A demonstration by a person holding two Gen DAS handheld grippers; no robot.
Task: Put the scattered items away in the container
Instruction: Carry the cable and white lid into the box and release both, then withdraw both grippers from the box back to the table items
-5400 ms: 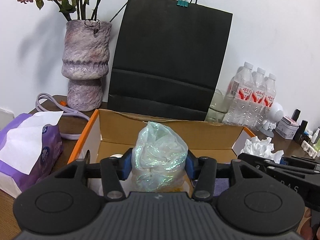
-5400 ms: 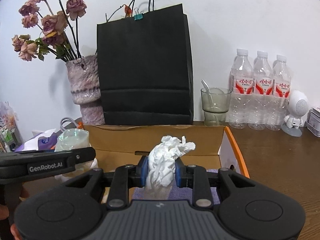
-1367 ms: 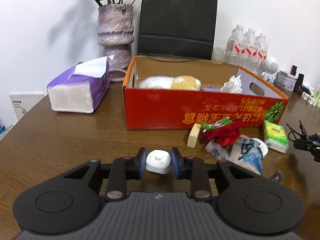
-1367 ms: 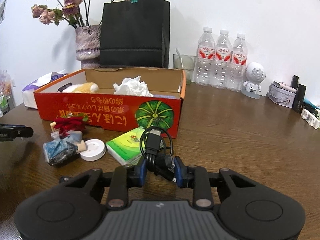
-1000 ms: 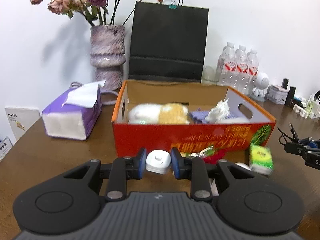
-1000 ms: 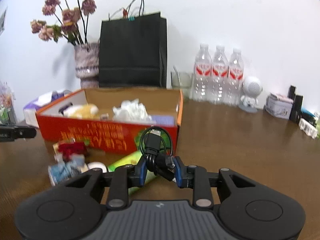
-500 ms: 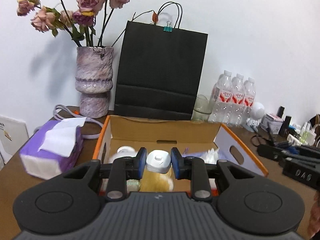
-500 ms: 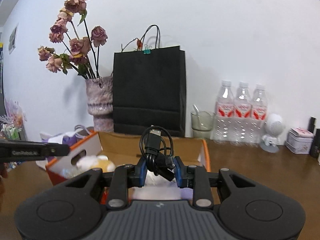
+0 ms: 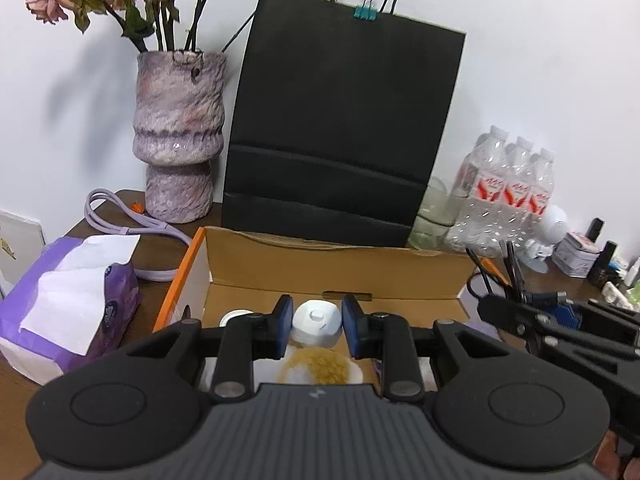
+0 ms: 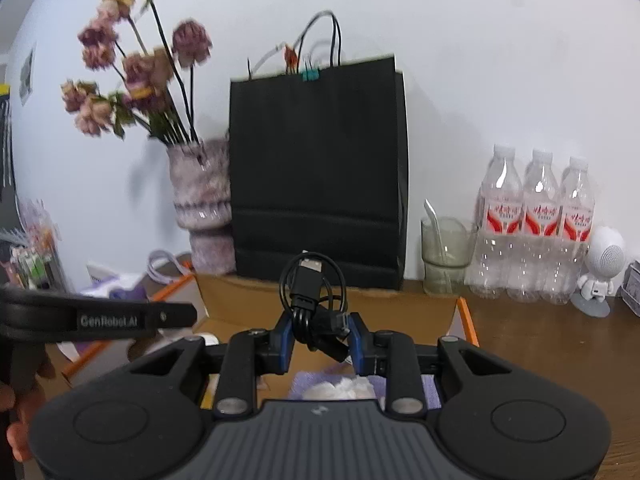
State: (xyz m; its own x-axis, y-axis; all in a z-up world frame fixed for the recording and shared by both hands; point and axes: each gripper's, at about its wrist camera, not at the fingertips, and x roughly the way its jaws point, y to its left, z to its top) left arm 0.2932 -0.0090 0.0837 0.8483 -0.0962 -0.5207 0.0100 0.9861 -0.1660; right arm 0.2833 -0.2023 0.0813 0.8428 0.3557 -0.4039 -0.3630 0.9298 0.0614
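Both grippers have travelled from the near edge of the tabletop, where loose items lay in front of the box, to a spot above the open cardboard box (image 9: 332, 268). The left gripper (image 9: 316, 322) pinches a small white cap-like piece (image 9: 316, 320) between its blue pads, hanging over the box's left half, above a fluffy white-and-yellow thing (image 9: 320, 364) already inside. The right gripper (image 10: 320, 334) clamps a coiled black USB cable (image 10: 310, 300), its plug sticking up, over the box's right half, where a crumpled tissue (image 10: 340, 390) lies on purple cloth. Each load now looks ready to be let go, which would leave two fewer stray items outside.

Behind the box's far wall stand a black paper bag (image 9: 344, 128) and a vase of dried flowers (image 9: 178, 140); a purple tissue pack (image 9: 68, 300) sits at the box's left side, and water bottles (image 10: 536, 224) with a glass (image 10: 446, 256) near the far right edge. Nothing blocks the drop, though the two grippers hang close together.
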